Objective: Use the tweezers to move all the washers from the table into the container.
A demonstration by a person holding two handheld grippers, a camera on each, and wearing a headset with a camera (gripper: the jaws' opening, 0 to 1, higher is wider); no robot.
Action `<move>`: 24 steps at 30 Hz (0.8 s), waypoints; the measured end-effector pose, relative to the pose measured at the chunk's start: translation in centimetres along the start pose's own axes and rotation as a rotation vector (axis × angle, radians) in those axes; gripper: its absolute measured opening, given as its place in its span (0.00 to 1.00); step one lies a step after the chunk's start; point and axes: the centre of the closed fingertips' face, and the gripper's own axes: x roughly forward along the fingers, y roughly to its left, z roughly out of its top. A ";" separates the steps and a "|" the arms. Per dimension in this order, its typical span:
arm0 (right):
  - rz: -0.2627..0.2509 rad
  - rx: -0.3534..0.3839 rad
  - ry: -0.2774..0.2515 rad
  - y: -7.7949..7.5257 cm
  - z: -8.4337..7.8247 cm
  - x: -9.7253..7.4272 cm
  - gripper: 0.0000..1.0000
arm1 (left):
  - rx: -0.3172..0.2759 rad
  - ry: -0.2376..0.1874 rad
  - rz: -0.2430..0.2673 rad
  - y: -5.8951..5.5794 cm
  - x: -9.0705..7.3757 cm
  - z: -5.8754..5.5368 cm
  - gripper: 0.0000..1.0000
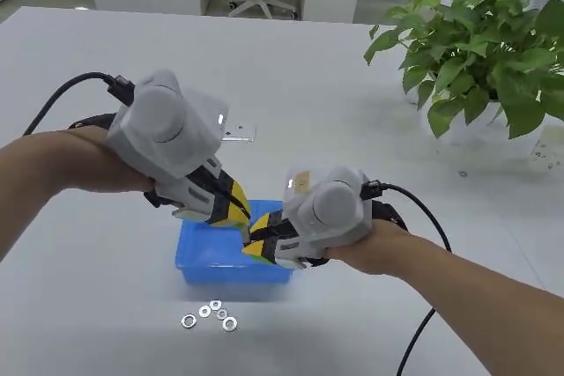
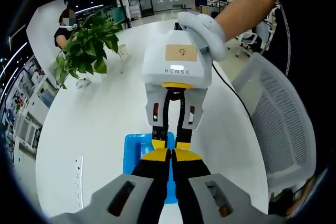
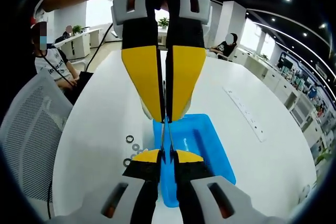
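Tweezers (image 3: 164, 129) clamped in both left claw (image 1: 238, 214) and right claw (image 1: 257, 237), tip to tip above blue container (image 1: 198, 257), likely to reseat the grip; washers (image 1: 211, 313) loose on surface (image 1: 106, 323) just near of it.

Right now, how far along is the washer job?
Done: nothing visible; the blue container looks empty. In hand: the left hand-held gripper and right hand-held gripper meet above it, both closed on the thin tweezers. Remaining: about five washers lie on the table beside it.
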 end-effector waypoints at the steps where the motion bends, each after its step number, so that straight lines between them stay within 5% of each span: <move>1: 0.002 -0.002 0.000 0.2 0.0 0.0 0.11 | -0.001 0.001 -0.001 -0.2 0.0 -0.1 0.05; 24: 0.052 0.013 -0.006 4.5 -0.3 1.7 0.11 | -0.032 0.036 -0.018 -4.0 0.2 -2.2 0.05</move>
